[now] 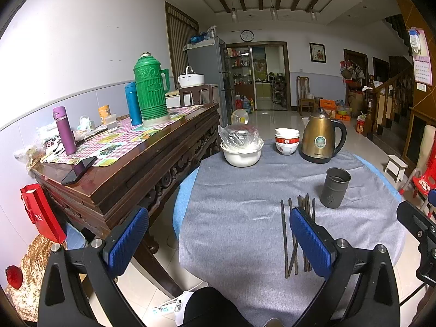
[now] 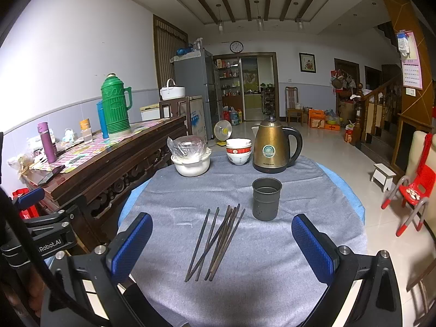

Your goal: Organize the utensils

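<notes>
Several dark chopsticks (image 2: pixel 218 241) lie loosely fanned on the grey cloth (image 2: pixel 259 286) of a round table; they also show in the left wrist view (image 1: pixel 295 234), partly behind my left gripper's right finger. A dark grey cylindrical holder (image 2: pixel 266 199) stands upright just beyond them, seen too in the left wrist view (image 1: pixel 335 187). My right gripper (image 2: pixel 222 245) is open and empty, hovering above the near ends of the chopsticks. My left gripper (image 1: pixel 219 239) is open and empty, above the cloth left of the chopsticks.
A gold kettle (image 2: pixel 272 150), stacked bowls (image 2: pixel 238 151) and a white pot with plastic-wrapped contents (image 2: pixel 190 158) stand at the table's far side. A dark wooden sideboard (image 1: pixel 130 174) with flasks stands on the left. A red chair (image 2: pixel 414 190) stands on the right.
</notes>
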`<state>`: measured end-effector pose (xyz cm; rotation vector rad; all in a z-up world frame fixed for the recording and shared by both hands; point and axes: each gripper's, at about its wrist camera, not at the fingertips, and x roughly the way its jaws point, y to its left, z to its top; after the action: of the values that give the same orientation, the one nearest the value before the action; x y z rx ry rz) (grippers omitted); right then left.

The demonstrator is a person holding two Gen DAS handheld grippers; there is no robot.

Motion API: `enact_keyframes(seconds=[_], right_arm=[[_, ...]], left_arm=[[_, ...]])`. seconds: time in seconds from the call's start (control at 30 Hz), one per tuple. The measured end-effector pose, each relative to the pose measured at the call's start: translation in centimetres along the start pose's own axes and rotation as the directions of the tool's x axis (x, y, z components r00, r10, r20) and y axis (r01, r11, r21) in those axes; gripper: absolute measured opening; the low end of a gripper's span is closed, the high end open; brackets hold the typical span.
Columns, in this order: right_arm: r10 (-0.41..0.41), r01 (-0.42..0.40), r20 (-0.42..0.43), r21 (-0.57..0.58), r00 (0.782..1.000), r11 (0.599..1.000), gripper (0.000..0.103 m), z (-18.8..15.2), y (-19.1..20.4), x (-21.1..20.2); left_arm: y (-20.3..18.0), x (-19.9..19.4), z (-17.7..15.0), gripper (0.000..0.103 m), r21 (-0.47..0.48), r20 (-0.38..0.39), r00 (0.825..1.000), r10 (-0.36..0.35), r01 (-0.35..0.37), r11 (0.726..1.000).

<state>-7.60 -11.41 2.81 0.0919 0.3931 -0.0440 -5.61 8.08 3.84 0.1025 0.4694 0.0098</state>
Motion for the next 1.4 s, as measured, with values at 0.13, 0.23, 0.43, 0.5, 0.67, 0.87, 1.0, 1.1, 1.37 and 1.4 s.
enact_keyframes(seconds=[0.13, 0.23, 0.43, 0.5, 0.67, 0.87, 1.0, 1.1, 1.37, 1.4], right_arm=[[0.001, -0.001, 0.017, -0.002, 1.0, 1.0, 0.103, -0.1, 0.1, 0.1], [0.001, 0.0, 0.026, -0.002, 1.0, 1.0, 0.103, -0.2, 0.1, 0.3], [0.04, -0.037, -0.054, 0.058, 0.998, 0.998, 0.102, -0.4, -1.5, 4.8], [0.086, -0.074, -0.12, 0.105, 0.989, 0.992, 0.094, -0.2, -2.4, 7.4], [0.192, -0.136, -0.289, 0.203, 0.938, 0.97, 0.051, -0.9, -4.2, 15.4], [0.238, -0.076, -0.454, 0.347, 0.859, 0.935, 0.038, -4.6, -6.2, 24.0], [0.201, -0.008, -0.521, 0.349, 0.83, 0.937, 0.032, -5.9, -6.6, 27.9], [0.181, 0.035, -0.538, 0.368, 0.823, 0.929, 0.027, -6.2, -6.8, 30.6], [0.136, 0.12, -0.561, 0.395, 0.816, 0.911, 0.023, -6.0, -7.7, 34.6], [0.123, 0.133, -0.566, 0.389, 0.815, 0.911, 0.023, -5.9, -7.7, 35.0]], left_arm=[[-0.1, 0.0, -0.1, 0.103, 0.0, -0.001, 1.0, 0.001, -0.001, 1.0], [-0.1, 0.3, -0.2, 0.103, 0.003, -0.005, 1.0, -0.003, 0.003, 1.0], [-0.8, 5.6, -1.1, 0.103, 0.002, -0.155, 0.978, -0.138, 0.14, 0.99], [-0.8, 8.8, -1.7, 0.096, -0.028, -0.238, 0.952, -0.194, 0.193, 0.981], [-1.1, 14.8, -2.7, 0.074, -0.123, -0.364, 0.873, -0.326, 0.302, 0.945], [-3.4, 21.6, -3.2, 0.057, -0.121, -0.463, 0.801, -0.38, 0.368, 0.922], [-5.1, 25.8, -3.4, 0.056, -0.135, -0.524, 0.755, -0.394, 0.384, 0.914], [-6.7, 28.9, -3.6, 0.054, -0.154, -0.564, 0.719, -0.406, 0.391, 0.907], [-9.6, 33.7, -3.9, 0.045, -0.179, -0.632, 0.656, -0.413, 0.395, 0.901], [-9.9, 34.1, -4.1, 0.044, -0.18, -0.642, 0.646, -0.412, 0.395, 0.901]])
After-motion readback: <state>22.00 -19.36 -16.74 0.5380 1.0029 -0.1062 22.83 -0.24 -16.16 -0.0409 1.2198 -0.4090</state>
